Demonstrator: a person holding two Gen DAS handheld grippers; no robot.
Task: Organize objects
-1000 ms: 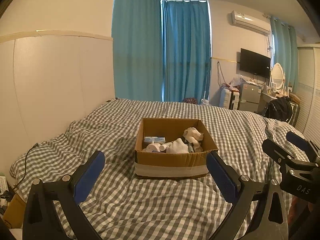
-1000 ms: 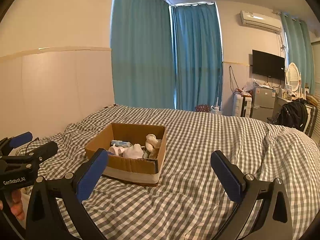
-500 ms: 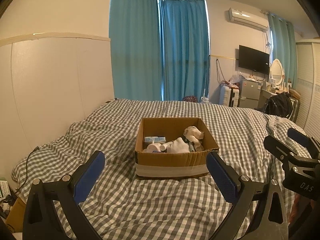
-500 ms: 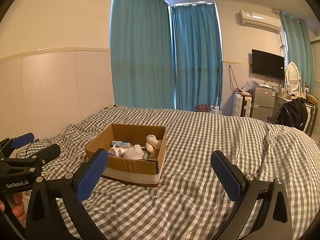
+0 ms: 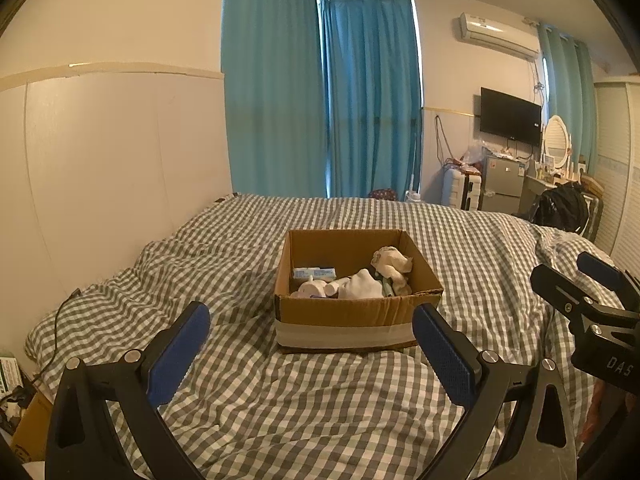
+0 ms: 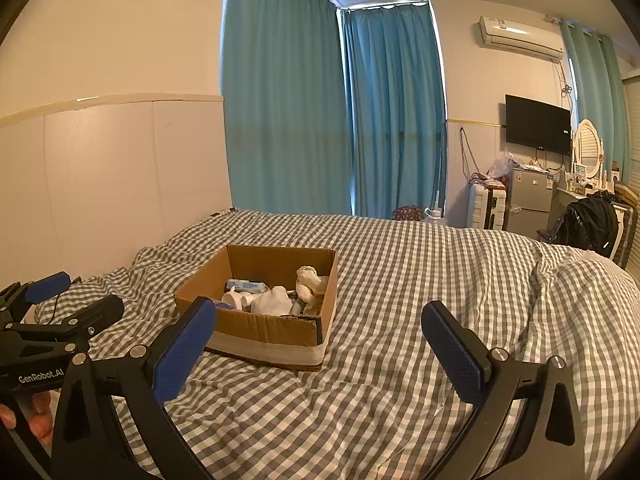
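An open cardboard box (image 5: 344,322) (image 6: 264,330) sits on the grey checked bed cover. Inside lie a blue-and-white packet (image 5: 314,272) (image 6: 246,286), white rounded items (image 5: 360,286) (image 6: 272,300) and a crumpled cream cloth (image 5: 390,262) (image 6: 310,280). My left gripper (image 5: 312,344) hovers in front of the box, open and empty. My right gripper (image 6: 318,342) hangs open and empty to the right of the box. Each gripper shows at the edge of the other's view: the right one (image 5: 576,280), the left one (image 6: 76,296).
The bed (image 6: 420,280) reaches to teal curtains (image 5: 320,100). A white wall panel (image 5: 100,180) runs along the left, with a black cable (image 5: 60,320) on the cover. A suitcase, small fridge (image 6: 528,200), black bag (image 6: 588,224) and wall TV stand at the right.
Both grippers stay open. The left wrist view has tilted slightly, so the box sits a little higher; the left gripper has risen a little in the right wrist view.
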